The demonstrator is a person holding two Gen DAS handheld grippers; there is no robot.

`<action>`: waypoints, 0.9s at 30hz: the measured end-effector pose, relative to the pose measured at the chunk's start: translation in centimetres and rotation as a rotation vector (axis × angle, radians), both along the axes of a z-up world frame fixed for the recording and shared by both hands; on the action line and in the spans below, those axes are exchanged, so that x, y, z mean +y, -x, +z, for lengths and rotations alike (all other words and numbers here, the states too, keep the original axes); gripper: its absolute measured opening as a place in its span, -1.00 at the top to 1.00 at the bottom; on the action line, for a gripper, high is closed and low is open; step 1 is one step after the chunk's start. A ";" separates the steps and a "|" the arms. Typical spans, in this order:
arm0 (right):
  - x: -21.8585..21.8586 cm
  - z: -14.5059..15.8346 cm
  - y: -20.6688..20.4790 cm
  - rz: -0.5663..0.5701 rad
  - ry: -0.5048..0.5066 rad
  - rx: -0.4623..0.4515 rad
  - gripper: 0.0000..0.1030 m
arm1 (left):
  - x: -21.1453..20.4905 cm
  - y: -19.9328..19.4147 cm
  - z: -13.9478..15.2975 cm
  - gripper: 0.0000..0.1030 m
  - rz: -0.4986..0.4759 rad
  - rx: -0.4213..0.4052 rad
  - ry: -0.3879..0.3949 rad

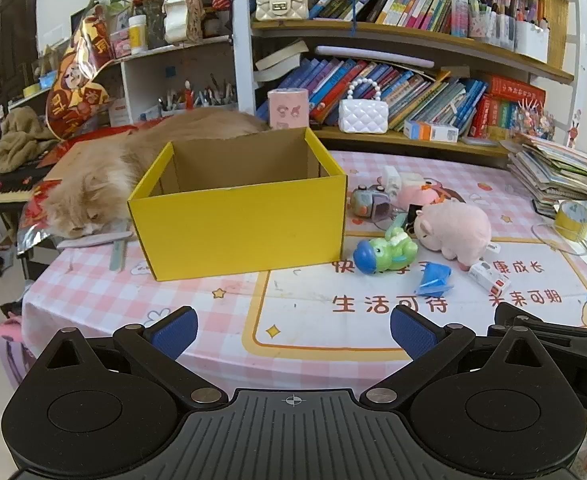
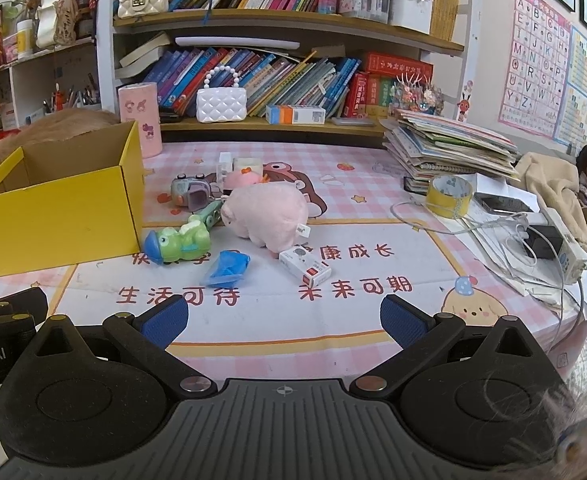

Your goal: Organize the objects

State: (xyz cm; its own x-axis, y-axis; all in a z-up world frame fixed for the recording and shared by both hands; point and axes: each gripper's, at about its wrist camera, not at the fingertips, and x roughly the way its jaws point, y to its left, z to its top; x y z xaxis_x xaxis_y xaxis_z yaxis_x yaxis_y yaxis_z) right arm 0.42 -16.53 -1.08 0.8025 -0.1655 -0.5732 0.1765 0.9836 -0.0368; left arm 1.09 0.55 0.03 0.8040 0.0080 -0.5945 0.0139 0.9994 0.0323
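Both the left gripper (image 1: 293, 330) and right gripper (image 2: 284, 318) hang wide open, holding nothing, near the yellow box (image 1: 237, 220) and pink pig plush (image 2: 267, 210).

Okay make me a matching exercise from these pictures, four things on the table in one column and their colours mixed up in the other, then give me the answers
Things:
1. box
2. plush pig
3. frog toy
4. small carton

Colours:
A. green with a blue bill
B. white
C. yellow
D. pink

Pairs: 1-C, 2-D, 3-A, 4-B
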 end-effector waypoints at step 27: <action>0.1 0.1 0.1 -0.006 0.006 0.007 -1.00 | 0.3 0.3 0.2 -1.00 -0.002 -0.010 0.007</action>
